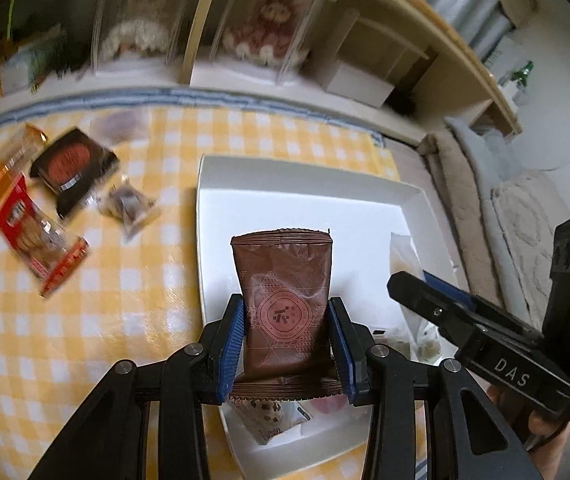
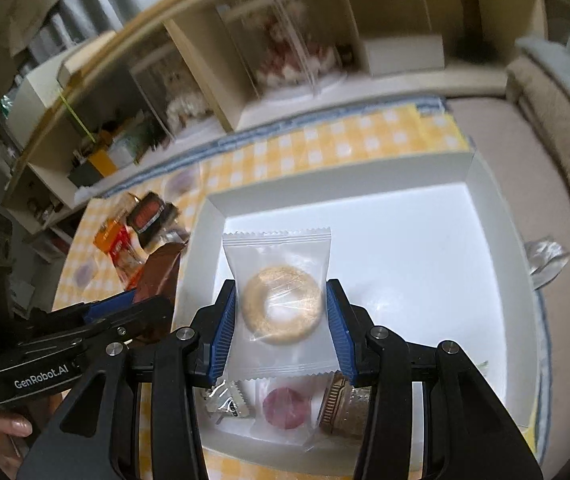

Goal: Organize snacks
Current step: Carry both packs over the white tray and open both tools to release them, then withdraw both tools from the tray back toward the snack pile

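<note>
You have a brown foil snack packet (image 1: 285,304) hanging lengthwise over the white box (image 1: 309,200), beside a clear packet with a ring biscuit (image 2: 281,304). Several wrapped snacks (image 2: 285,404) lie at the box's near end; others, perhaps biscuits (image 1: 41,240), lie left on the checked cloth.

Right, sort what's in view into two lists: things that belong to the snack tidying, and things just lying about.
Job:
- brown packet in the left gripper
- ring biscuit in the right gripper
- white box, some snacks already in it
- loose snacks on the checked cloth

Lying about:
- shelf
- doll cases
- sofa
</note>
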{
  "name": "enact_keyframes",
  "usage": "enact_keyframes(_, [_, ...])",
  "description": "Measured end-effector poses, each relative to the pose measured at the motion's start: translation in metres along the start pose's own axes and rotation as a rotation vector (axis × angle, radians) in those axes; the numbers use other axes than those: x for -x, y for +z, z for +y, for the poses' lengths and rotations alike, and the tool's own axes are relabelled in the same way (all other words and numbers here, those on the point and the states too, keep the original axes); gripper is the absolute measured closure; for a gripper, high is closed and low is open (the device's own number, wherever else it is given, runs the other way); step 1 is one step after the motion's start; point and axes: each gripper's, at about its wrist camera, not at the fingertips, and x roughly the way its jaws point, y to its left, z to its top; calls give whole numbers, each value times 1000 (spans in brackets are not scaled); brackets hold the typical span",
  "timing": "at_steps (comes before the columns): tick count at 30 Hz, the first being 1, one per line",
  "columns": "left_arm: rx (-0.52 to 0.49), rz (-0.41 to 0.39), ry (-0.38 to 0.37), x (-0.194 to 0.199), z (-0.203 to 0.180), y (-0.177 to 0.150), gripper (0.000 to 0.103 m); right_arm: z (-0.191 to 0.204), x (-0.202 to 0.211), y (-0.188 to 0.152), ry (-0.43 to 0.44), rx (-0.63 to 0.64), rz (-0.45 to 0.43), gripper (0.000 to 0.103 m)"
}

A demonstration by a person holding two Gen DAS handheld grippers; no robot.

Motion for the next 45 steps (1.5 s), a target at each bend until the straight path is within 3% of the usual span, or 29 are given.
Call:
enact_keyframes(5, [4, 28, 8, -28, 2, 11, 63, -6, -21, 0, 3, -38, 50, 59])
enact_keyframes(10, [-33, -12, 72, -33, -2, 19, 61, -8, -32, 2, 22, -70, 62, 59])
enact_keyframes(15, [-69, -38, 95, -32, -2, 18, 44, -7, -38, 7, 65, -104, 49, 54])
enact_keyframes(21, [-75, -17, 125, -28, 5, -1, 38, -3, -40, 3, 7, -61, 75, 39])
enact_keyframes(27, [-75, -1, 136, -11, 14, -18, 14, -4, -28, -3, -84, 21, 74, 16])
enact_keyframes(29, [-74, 1, 141, -9, 14, -19, 7, -5, -23, -6, -104, 45, 69, 4])
enact_keyframes(31, [-76, 0, 147, -6, 14, -20, 0, -6, -18, -7, -128, 63, 61, 0])
enact_keyframes(45, [-93, -40, 172, 34, 6, -25, 0, -14, 12, -11, -202, 32, 17, 0])
